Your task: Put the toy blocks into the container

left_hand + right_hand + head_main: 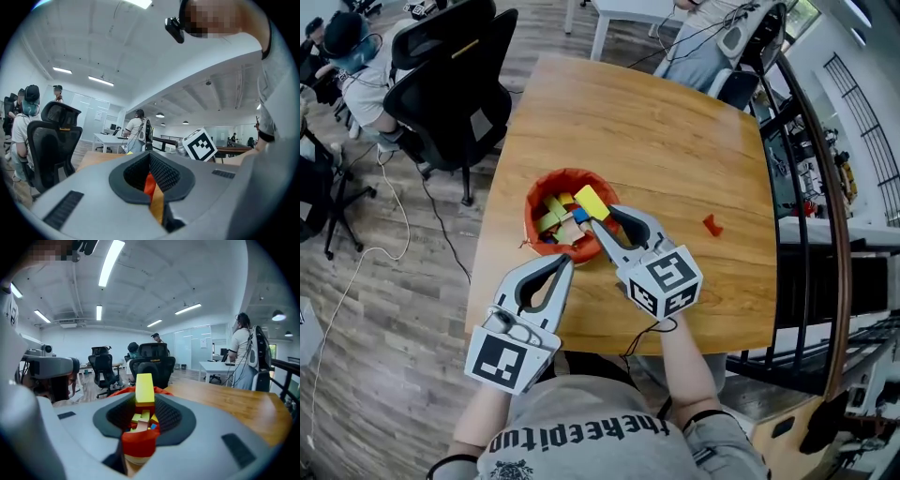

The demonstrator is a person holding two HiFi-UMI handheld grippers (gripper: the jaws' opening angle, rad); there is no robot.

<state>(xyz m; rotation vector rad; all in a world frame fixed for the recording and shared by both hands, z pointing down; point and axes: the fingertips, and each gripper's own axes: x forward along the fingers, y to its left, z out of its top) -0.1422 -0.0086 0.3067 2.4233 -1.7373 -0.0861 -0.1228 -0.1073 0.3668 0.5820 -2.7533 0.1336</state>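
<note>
Head view showed the right gripper [600,223] clamping a yellow block [592,202] over the red container [532,208] at centre frame, which already held several blocks. The left gripper [566,266] was closed and empty. One red block [712,224] lay unpacked on the table [675,141], at right.

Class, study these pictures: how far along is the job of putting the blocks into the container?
Done: several blocks lie in the orange container. In hand: the right tongs grip a yellow block over it; the left tongs are shut and empty. Left: drop that block in, then probably fetch the red block lying on the table.
</note>
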